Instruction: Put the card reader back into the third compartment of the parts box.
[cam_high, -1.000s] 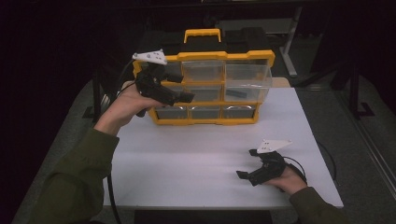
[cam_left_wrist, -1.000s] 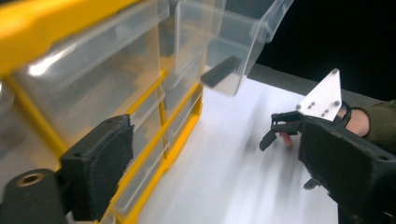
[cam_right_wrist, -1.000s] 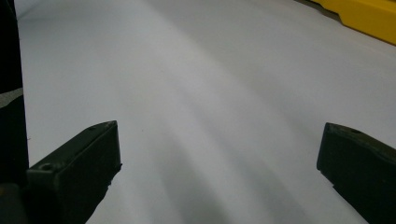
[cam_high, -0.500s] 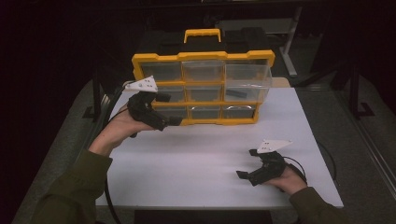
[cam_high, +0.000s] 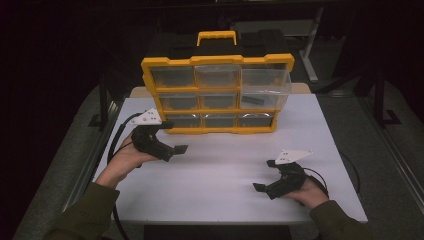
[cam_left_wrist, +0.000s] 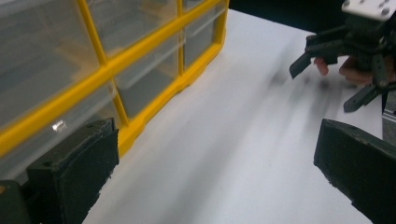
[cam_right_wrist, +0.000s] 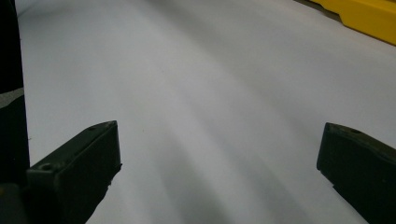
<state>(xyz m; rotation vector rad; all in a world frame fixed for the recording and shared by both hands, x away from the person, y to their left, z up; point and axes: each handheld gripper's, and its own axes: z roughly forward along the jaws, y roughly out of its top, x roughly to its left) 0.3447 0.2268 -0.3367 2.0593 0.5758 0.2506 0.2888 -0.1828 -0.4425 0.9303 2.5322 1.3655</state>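
Your left gripper (cam_high: 174, 138) sits over the left part of the white table (cam_high: 225, 170), just in front of the lower left corner of the yellow drawer organizer (cam_high: 217, 90). Its jaws stand wide apart with nothing between them; in the left gripper view they frame bare tabletop, with the organizer's yellow frame (cam_left_wrist: 135, 88) and clear drawer fronts running along the left side. Your left hand (cam_high: 122, 160) wraps the grip from behind, and the black cable (cam_high: 117, 137) loops off toward the table's left edge.

Your right gripper (cam_high: 265, 175) rests low near the front right of the table, well apart from the organizer. Its jaws are spread too, empty, pointing left across the surface. In the right gripper view they frame plain white table, with a strip of the organizer's yellow base (cam_right_wrist: 369, 18) in the upper right corner. Your right hand (cam_high: 310, 192) holds it from the near side, and the grey three-cornered plate (cam_high: 292, 156) sits on top.

The organizer stands upright at the back of the table, its carry handle (cam_high: 216, 37) on top and three rows of three clear drawers facing you. The middle right drawer (cam_high: 262, 100) seems to hold something dark, though it is too small to identify. The right gripper also appears far off in the left gripper view (cam_left_wrist: 327, 70).
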